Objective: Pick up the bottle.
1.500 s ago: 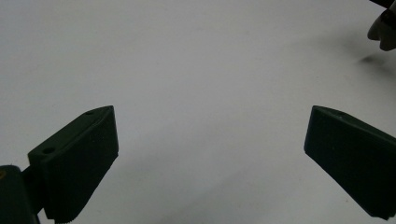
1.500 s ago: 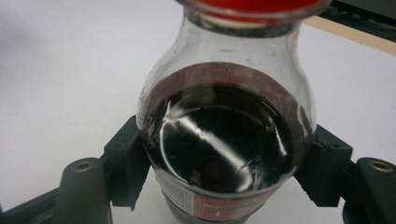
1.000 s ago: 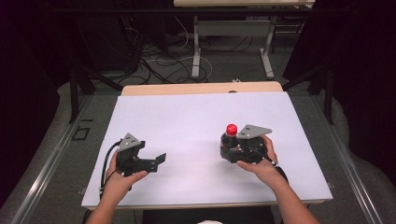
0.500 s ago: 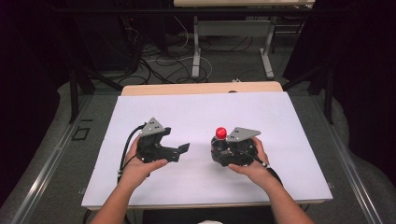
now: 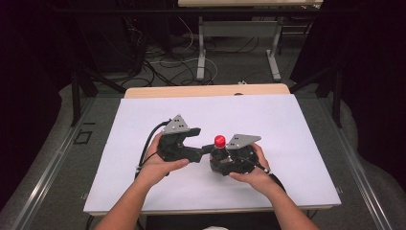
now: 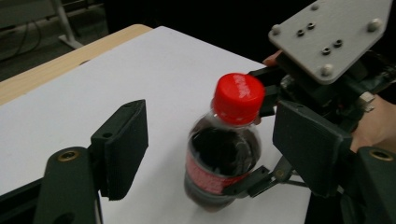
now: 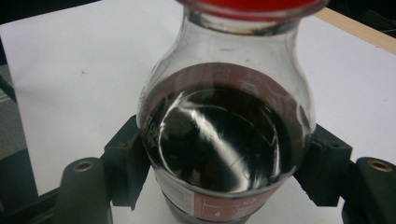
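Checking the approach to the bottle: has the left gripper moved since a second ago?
Yes. The left gripper has moved right along the white table, closing toward the bottle; its jaws have just been closing, not yet touching.

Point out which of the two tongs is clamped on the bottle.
The right tongs: pads pressed on the bottle. The left tongs just straddle its red cap, untouched.

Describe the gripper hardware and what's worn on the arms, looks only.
Both the left gripper and the right gripper are black, blocky bodies, each topped by a grey three-cornered plate with small screws. Jaws are flat black pads with ridged inner faces and brass inserts at the base. A black cable loops off the left one. Forearms are bare, no sleeves.
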`<state>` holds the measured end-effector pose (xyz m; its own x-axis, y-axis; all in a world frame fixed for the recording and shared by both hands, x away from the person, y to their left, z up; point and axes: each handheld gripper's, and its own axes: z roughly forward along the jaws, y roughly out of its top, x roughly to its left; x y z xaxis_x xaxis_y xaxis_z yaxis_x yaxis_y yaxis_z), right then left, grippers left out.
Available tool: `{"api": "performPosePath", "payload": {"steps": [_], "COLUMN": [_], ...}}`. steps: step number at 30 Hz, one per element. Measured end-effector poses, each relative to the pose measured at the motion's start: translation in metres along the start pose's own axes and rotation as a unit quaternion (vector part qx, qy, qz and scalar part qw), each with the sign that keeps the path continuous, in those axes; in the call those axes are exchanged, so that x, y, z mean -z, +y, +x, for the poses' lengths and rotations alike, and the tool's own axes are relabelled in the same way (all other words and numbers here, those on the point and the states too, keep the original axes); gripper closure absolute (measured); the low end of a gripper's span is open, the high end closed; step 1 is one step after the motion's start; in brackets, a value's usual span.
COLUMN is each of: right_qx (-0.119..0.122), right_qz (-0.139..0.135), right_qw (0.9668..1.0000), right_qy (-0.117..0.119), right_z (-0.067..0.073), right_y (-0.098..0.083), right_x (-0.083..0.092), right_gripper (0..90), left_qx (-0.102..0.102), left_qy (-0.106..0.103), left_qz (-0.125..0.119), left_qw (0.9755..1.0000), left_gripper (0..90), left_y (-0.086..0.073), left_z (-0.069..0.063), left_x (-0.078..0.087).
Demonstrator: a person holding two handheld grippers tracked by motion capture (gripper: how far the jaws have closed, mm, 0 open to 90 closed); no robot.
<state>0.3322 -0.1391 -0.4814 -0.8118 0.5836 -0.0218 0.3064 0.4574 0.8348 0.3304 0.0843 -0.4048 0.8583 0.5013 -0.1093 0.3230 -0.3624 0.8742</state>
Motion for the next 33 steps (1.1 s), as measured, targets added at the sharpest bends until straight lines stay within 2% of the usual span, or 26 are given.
{"api": "performPosePath", "payload": {"steps": [5, 11, 14, 15, 16, 18, 20, 25, 33], "right_qx": [-0.001, 0.002, 0.001, 0.0, 0.0, 0.0, -0.004, 0.0, -0.001], "right_qz": [0.006, 0.007, 0.006, 0.012, 0.006, 0.006, 0.006, 0.007, 0.007], "right_qw": [1.0, 0.9999, 0.9999, 0.9998, 0.9998, 0.9998, 0.9998, 0.9998, 0.9997], "right_qy": [0.005, 0.009, 0.014, 0.018, 0.017, 0.019, 0.018, 0.018, 0.023], "right_z": [0.002, 0.003, 0.005, 0.005, 0.006, 0.006, 0.007, 0.008, 0.01], "right_y": [0.0, -0.001, 0.0, 0.0, 0.0, 0.0, 0.001, 0.001, 0.0], "right_x": [-0.001, -0.002, -0.003, -0.002, -0.003, -0.003, -0.003, -0.004, -0.006], "right_gripper": [29.5, 29.4, 29.5, 29.5, 29.5, 29.5, 29.5, 29.5, 29.5], "left_qx": [0.002, 0.005, 0.014, 0.022, 0.016, 0.021, 0.022, 0.025, 0.02], "left_qy": [-0.006, -0.001, -0.007, -0.006, -0.01, -0.01, -0.015, -0.013, -0.02], "left_qz": [0.01, 0.009, 0.015, 0.008, 0.014, 0.013, 0.022, 0.034, 0.04], "left_qw": [0.9999, 0.9999, 0.9998, 0.9997, 0.9997, 0.9996, 0.9994, 0.999, 0.9988], "left_gripper": [30.0, 34.4, 38.2, 39.2, 40.5, 42.8, 45.1, 50.4, 58.9], "left_y": [0.004, 0.008, 0.011, 0.011, 0.012, 0.013, 0.015, 0.014, 0.012], "left_z": [-0.002, -0.005, -0.005, -0.006, -0.006, -0.007, -0.007, -0.007, -0.008], "left_x": [-0.005, -0.012, -0.015, -0.017, -0.016, -0.018, -0.021, -0.027, -0.03]}}
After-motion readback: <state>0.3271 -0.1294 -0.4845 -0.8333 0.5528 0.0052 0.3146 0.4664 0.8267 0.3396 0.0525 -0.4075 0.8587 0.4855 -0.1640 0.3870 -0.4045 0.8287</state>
